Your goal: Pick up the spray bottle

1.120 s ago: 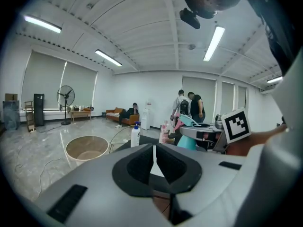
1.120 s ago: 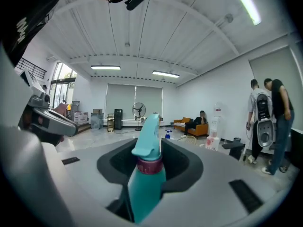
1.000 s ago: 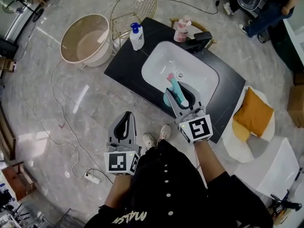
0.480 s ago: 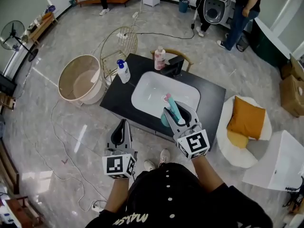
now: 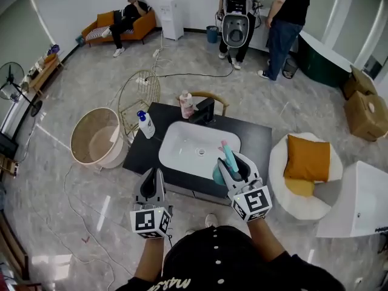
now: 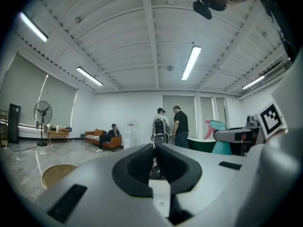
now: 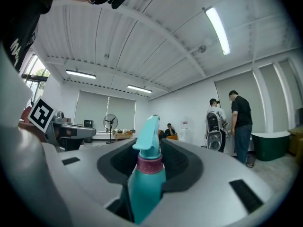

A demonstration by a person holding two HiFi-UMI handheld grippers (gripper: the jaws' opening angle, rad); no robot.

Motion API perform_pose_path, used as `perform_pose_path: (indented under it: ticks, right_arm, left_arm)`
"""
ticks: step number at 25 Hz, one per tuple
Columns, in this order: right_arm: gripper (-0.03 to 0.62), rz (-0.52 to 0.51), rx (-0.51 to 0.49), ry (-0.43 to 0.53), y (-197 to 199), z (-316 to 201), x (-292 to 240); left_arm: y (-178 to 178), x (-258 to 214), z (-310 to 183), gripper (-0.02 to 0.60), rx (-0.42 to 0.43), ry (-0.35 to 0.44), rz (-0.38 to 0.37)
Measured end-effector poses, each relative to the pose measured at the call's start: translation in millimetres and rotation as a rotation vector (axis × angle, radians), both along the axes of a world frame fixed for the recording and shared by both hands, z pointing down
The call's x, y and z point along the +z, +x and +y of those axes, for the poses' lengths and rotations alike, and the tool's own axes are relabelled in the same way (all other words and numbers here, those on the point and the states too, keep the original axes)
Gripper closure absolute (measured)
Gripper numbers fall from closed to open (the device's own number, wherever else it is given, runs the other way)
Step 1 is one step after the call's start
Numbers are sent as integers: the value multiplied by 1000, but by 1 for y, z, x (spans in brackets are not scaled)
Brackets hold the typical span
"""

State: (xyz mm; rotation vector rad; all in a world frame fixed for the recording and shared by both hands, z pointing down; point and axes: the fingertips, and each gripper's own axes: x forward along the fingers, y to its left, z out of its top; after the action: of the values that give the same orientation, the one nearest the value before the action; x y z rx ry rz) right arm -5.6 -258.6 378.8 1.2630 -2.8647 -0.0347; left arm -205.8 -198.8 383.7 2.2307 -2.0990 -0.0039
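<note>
A teal spray bottle (image 5: 226, 162) with a pink collar and teal trigger head stands upright between the jaws of my right gripper (image 5: 237, 164), which is shut on it and carries it above the front edge of the black counter (image 5: 262, 142). In the right gripper view the spray bottle (image 7: 147, 182) fills the space between the dark pads. My left gripper (image 5: 152, 183) hangs in front of the counter's left part with its jaws shut and nothing in them; in its own view the left gripper (image 6: 155, 151) shows the pads touching.
A white sink (image 5: 197, 144) is set in the counter, with a black faucet (image 5: 203, 110), a pink bottle (image 5: 187, 105) and a white pump bottle (image 5: 145, 125). A beige tub (image 5: 96, 137), a wire stool (image 5: 136, 96) and a white seat with an orange cushion (image 5: 307, 157) stand around. People stand at the back.
Both grippers have risen, the right one carrying the spray bottle up away from the sink. The head view has tilted up, so more of the room shows.
</note>
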Motion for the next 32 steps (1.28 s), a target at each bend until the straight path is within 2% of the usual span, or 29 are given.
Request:
perform_pose_path:
  ticks: [7,32]
  right_arm:
    - [462,-29,45,10,13,3,-11]
    - [464,-23,3,12,-9,-5,-3]
  left_arm:
    - [3,-16,0,554,16,23,-10]
    - [-4,-15,3,554,-20,33,-24]
